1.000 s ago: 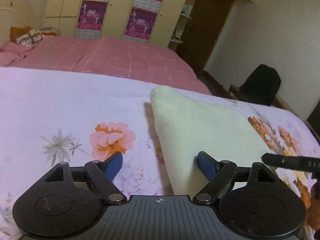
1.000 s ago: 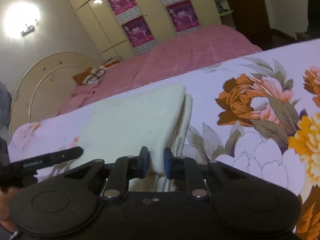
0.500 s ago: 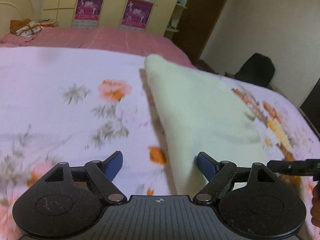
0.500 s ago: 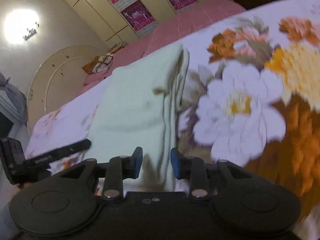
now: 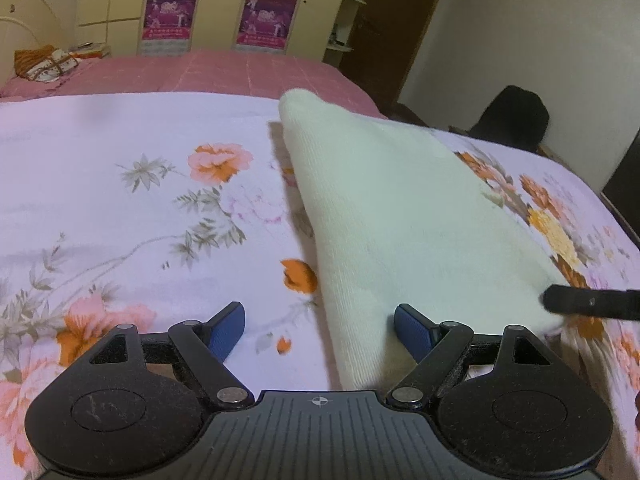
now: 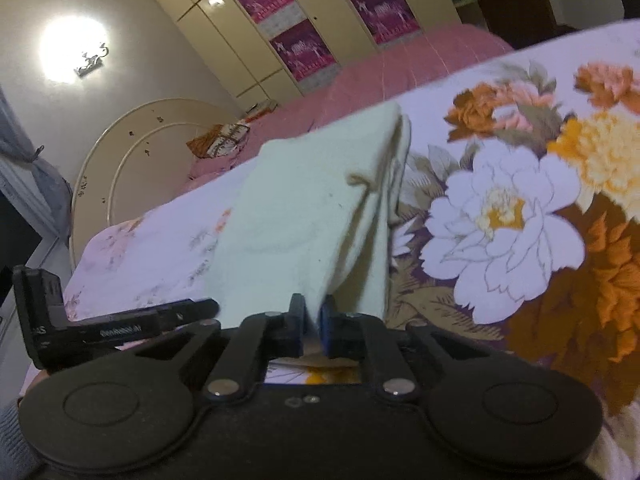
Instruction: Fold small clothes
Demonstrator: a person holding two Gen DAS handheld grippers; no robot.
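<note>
L gripper (image 5: 319, 330) sits low at 6 o'clock in its own view, blue pads (image 5: 227, 330) spread wide, nothing between them but bedsheet and the near corner of the cloth; the R-side pad lies just beside or against the cloth's near edge, can't tell which. R gripper (image 6: 311, 324) at 6 o'clock in its view, pads nearly together w/ a pinch of the cream cloth's (image 6: 304, 216) near edge caught between them, fabric rising in a tent-like ridge from the pinch toward 12. That cloth (image 5: 404, 216) is a pale cream, fine-ribbed folded piece, lying on the floral sheet (image 5: 120, 208); in L view it runs from 5 o'clock up to a rounded far corner at approx 12, widening toward 3. In R view its doubled layers show along the R edge, w/ a small loose loop of thread at the fold. The other gripper's black bar w/ white lettering shows at 9 o'clock in R view; in L view a black finger tip pokes in at 3–4 o'clock, over the cloth's R corner. Sheet is white/lilac w/ pink, orange and yellow flowers, big white bloom (image 6: 504, 216) at 3 o'clock in R view. Beyond, at 12, pink checked bedspread (image 5: 208, 72), then cream wardrobe (image 5: 216, 4) w/ purple posters. Orange-and-white bundle (image 5: 44, 65) at 10 o'clock on the pink cover. Black chair (image 5: 510, 118) at 2 o'clock by the wall. Curved cream headboard (image 6: 132, 152) at 9–10 o'clock in R view, wall lamp (image 6: 74, 50) glowing at 10–11.
</note>
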